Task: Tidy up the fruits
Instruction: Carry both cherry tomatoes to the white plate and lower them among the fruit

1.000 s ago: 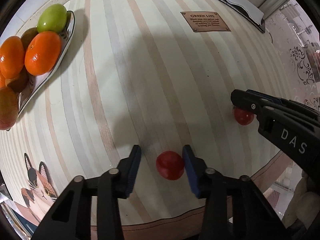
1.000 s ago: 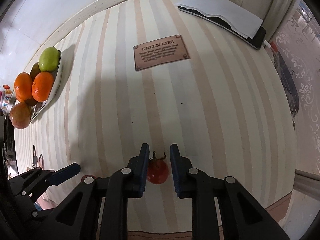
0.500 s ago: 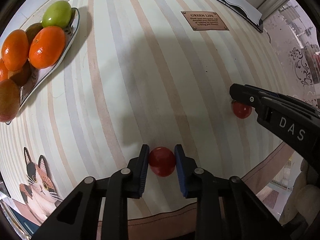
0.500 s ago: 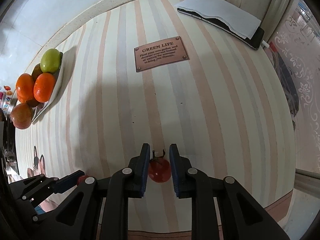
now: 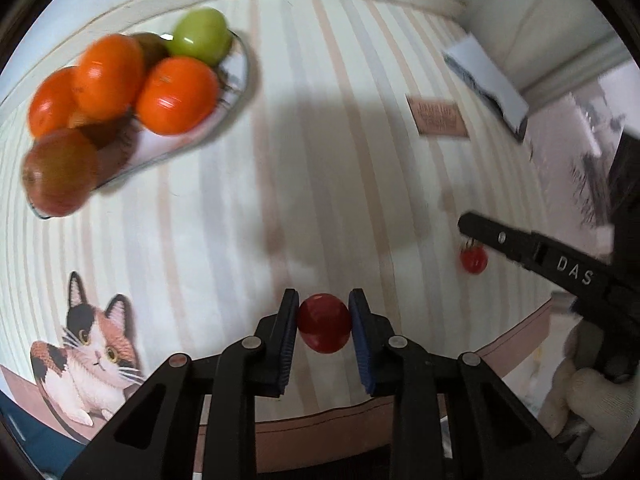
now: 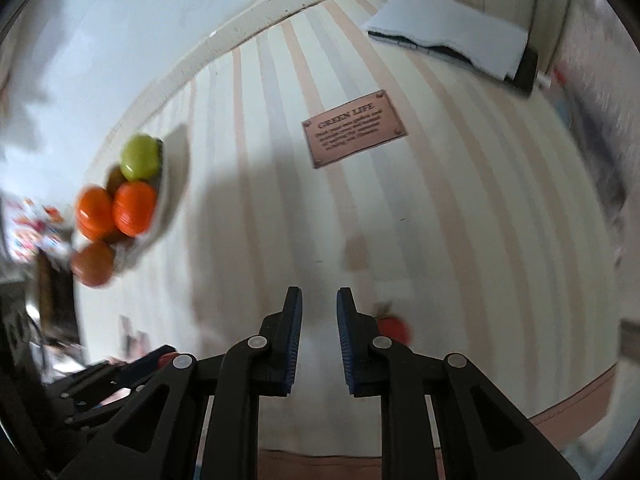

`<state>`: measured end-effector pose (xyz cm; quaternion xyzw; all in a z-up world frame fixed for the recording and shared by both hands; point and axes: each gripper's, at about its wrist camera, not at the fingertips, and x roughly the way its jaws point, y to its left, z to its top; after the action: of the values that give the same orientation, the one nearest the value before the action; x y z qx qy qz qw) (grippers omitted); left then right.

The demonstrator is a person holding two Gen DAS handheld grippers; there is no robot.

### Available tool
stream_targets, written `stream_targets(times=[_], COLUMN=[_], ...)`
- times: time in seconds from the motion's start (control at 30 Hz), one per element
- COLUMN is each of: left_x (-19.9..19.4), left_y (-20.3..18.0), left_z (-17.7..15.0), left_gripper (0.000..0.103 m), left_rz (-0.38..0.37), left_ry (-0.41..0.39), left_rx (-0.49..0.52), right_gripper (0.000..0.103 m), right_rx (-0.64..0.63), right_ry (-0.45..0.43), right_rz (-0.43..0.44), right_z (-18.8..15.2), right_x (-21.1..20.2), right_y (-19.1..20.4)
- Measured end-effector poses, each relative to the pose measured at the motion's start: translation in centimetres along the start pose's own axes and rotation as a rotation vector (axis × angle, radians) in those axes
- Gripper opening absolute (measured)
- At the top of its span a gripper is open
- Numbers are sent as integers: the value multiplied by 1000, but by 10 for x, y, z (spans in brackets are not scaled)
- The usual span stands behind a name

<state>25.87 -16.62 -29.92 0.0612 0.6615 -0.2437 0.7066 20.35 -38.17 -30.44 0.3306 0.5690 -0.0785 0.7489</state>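
Note:
My left gripper (image 5: 323,322) is shut on a red cherry tomato (image 5: 324,323) and holds it above the striped tablecloth. A white fruit plate (image 5: 236,80) at the upper left holds oranges (image 5: 176,94), a green fruit (image 5: 200,36) and a brownish fruit (image 5: 60,172). My right gripper (image 6: 319,310) has a narrow gap between its blue pads and holds nothing. A second stemmed cherry tomato (image 6: 394,328) lies on the cloth just right of its right finger; it also shows in the left wrist view (image 5: 473,259) below the right gripper's finger (image 5: 492,236). The plate appears at the left in the right wrist view (image 6: 176,168).
A brown "GREEN LIFE" plaque (image 6: 354,133) lies mid-table. A white folded cloth on a dark flat item (image 6: 452,46) sits at the far right corner. A cat picture (image 5: 92,348) marks the cloth's near left. The table's front edge (image 5: 320,428) runs just below the grippers.
My left gripper closed on its tomato and lifted it toward the plate. My right gripper rose and shifted left; its tomato slipped out and now lies to the right of the fingers.

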Motion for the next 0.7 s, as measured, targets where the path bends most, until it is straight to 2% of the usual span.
stream_targets(times=[0.1, 0.17, 0.23, 0.4, 0.5, 0.7], left_x=[-19, -32, -38, -41, -37, -31], left_y=[15, 27, 28, 39, 40, 38], left_z=[3, 10, 12, 16, 16, 16], left_gripper=[23, 23, 23, 23, 23, 23], left_rz=[-16, -13, -13, -23, -27, -35], left_ry=[-35, -55, -68, -82, -77, -62], left_rx=[-36, -57, -69, -95, -97, -90], right_gripper=[20, 20, 20, 21, 21, 22], right_rx=[23, 9, -24, -54, -60, -129], right_ry=[5, -6, -19, 16, 63, 27], right_rz=[56, 52, -5, -146, -198, -287], right_z=[3, 3, 3, -2, -10, -14], right_x=[-6, -12, -21, -14, 1, 4], right_y=[6, 12, 15, 1, -8, -2])
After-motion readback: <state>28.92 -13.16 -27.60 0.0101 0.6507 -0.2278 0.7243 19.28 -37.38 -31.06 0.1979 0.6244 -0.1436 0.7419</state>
